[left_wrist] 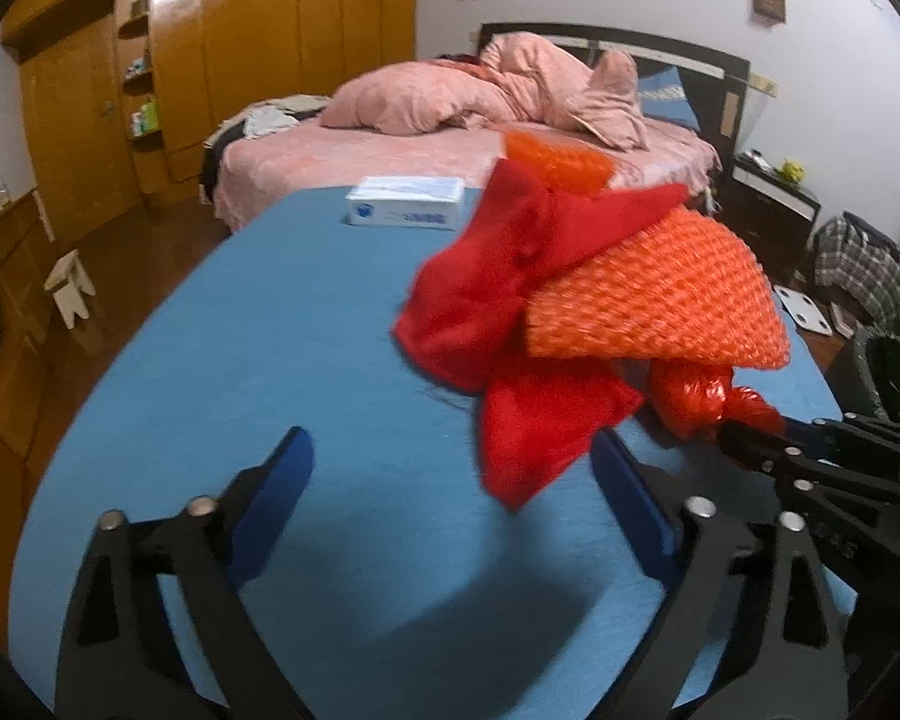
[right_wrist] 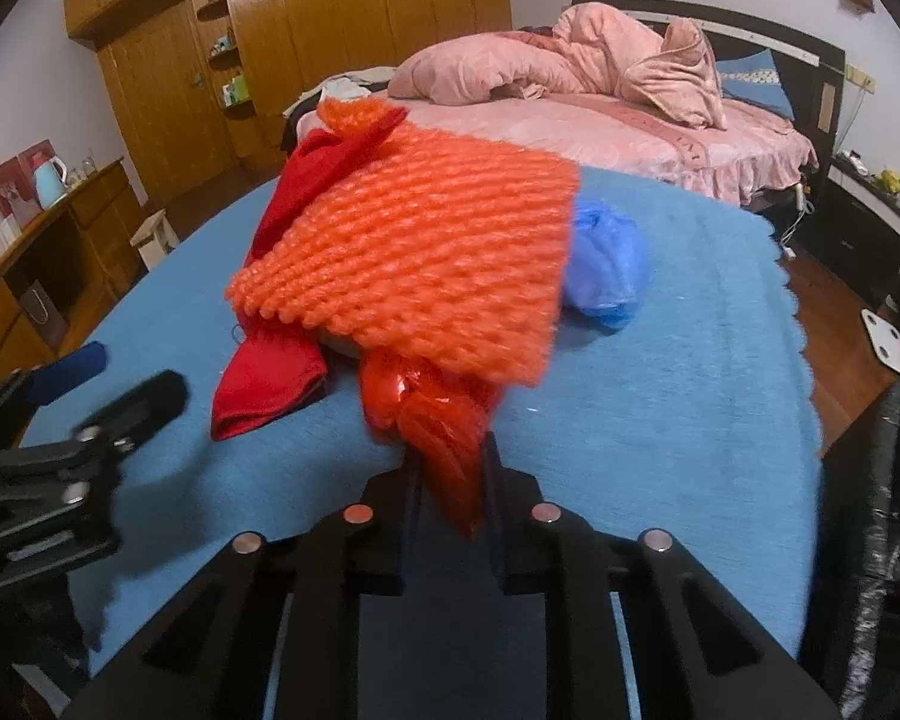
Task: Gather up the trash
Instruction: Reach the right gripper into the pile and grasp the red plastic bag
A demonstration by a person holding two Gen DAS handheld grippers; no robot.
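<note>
Right wrist view: right gripper (right_wrist: 450, 468) is clamped tight on the twisted neck of a red bag (right_wrist: 432, 420), w/ the bundle raised off the blue table (right_wrist: 690, 360), or so it looks. An orange net (right_wrist: 426, 264) drapes over the bag & a red cloth (right_wrist: 270, 384) hangs off its left side; whether those two are tied in or just riding along can't be told. Left gripper (left_wrist: 450, 480) is wide open, holding nothing, low over the table just short of the cloth's hanging end.

Step, judging by this: mid-carry of one trash bundle. A black-lined bin (right_wrist: 888, 480) sits off the table's right edge, so next move prob. needs a swing right & a release over its mouth, w/ care that net & cloth don't slip off.

Bundle looks soft, crinkly, loose, a bit motion-blurred. A blue bag (right_wrist: 612, 264) lies on the table behind it, and a white box (left_wrist: 406, 209) sits at the far edge; both untouched.
</note>
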